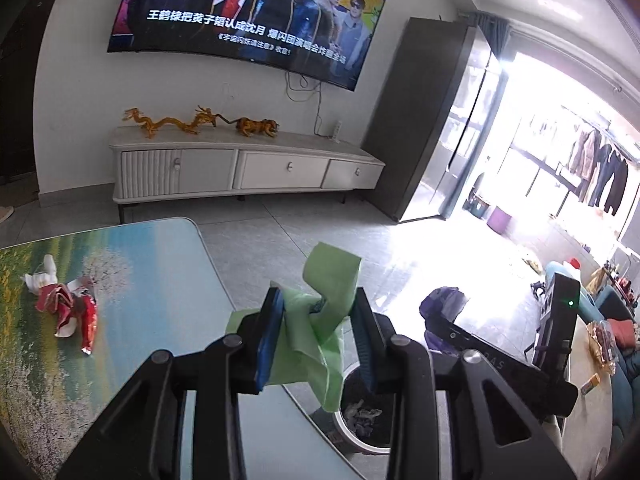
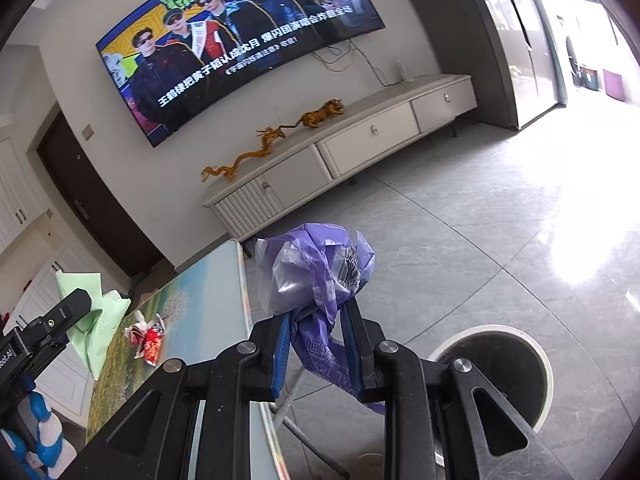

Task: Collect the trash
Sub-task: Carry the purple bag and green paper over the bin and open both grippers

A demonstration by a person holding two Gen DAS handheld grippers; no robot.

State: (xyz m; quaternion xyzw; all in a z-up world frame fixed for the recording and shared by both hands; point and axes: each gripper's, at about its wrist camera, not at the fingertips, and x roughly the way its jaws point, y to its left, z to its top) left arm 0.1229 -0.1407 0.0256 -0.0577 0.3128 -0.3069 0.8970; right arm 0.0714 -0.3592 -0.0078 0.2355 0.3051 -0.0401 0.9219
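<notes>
My left gripper (image 1: 318, 312) is shut on a crumpled green paper (image 1: 320, 320) and holds it at the table's right edge, above a round white trash bin (image 1: 360, 426) on the floor. My right gripper (image 2: 314, 320) is shut on a crumpled purple plastic bag (image 2: 316, 268), held over the floor left of the same bin (image 2: 496, 364). A red and white wrapper (image 1: 66, 308) lies on the table; it also shows in the right wrist view (image 2: 146, 336). The left gripper with the green paper (image 2: 92, 312) shows at the left of the right wrist view.
The table (image 1: 160, 280) has a landscape-print top. A white TV cabinet (image 1: 240, 168) with golden figurines stands against the far wall under a large TV (image 1: 248, 12). Grey tiled floor (image 2: 480, 240) lies between. A second table with clutter (image 1: 600, 344) is at the right.
</notes>
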